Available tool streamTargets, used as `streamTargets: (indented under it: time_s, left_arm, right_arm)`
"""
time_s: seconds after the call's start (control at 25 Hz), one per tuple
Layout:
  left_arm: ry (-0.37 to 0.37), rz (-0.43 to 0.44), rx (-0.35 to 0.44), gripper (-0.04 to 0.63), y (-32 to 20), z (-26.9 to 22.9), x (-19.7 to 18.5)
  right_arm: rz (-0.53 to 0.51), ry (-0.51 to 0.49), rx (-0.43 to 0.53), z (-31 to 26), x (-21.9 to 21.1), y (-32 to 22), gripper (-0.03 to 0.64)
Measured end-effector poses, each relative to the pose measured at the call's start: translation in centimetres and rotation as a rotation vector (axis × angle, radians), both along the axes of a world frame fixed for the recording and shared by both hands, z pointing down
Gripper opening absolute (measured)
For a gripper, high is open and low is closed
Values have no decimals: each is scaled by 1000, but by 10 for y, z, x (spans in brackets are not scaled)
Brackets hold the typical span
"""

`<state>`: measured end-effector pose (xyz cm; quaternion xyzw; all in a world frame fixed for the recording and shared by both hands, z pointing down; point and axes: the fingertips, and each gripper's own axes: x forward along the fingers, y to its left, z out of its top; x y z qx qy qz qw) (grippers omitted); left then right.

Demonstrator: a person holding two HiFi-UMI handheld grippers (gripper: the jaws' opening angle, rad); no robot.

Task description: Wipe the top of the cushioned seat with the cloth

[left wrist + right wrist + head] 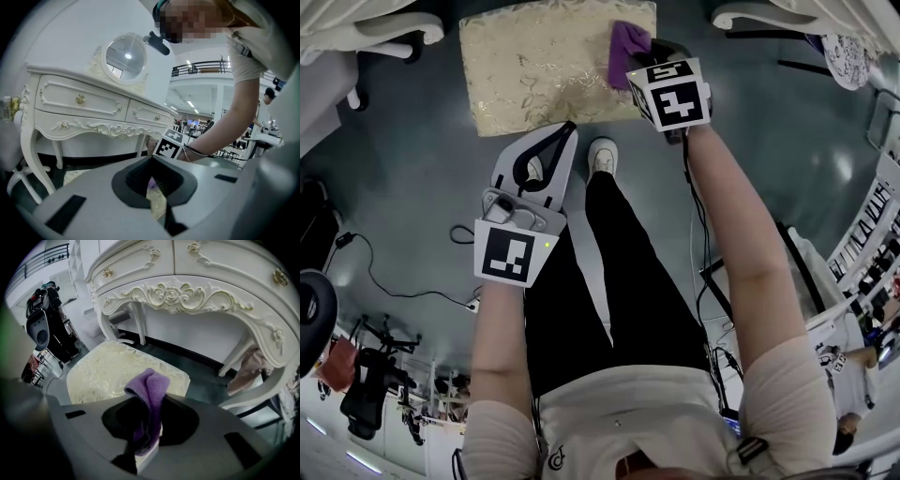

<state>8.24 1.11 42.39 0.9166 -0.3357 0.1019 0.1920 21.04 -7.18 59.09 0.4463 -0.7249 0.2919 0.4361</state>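
Right gripper [649, 58] reaches out over the far right corner of the cushioned seat [534, 70], its 2 jaws pinched on the purple cloth [149, 392]. Cloth is folded and stands up out of the jaws in a soft ridge, with more of it trailing down between them. From the head view it sits over the seat's right edge; whether it presses on the fabric is not clear. Seat top is pale cream with a gold leaf pattern. It stands on a dark glossy floor [412, 178] in front of a white carved dressing table [197, 291]. Left gripper [561, 139] hangs low over the floor just short of the seat's near edge, close to the person's white shoe [602, 155]. Its jaws are pressed together with nothing between them. Its own view takes in the table's 2 drawers and a round mirror [124, 56] on top.
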Motion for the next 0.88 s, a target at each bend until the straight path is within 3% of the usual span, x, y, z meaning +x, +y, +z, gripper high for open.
streamTargets:
  time_s: [0.44, 0.64, 0.88]
  left_arm:
    - [51, -17, 0, 12, -8, -5, 45]
    - [108, -41, -13, 12, -10, -10, 50]
    - [119, 19, -3, 12, -6, -20, 50]
  right_arm:
    - [24, 66, 34, 7, 59, 7, 86]
    - [54, 96, 62, 0, 78, 6, 85]
    - [93, 99, 77, -26, 75, 13, 86]
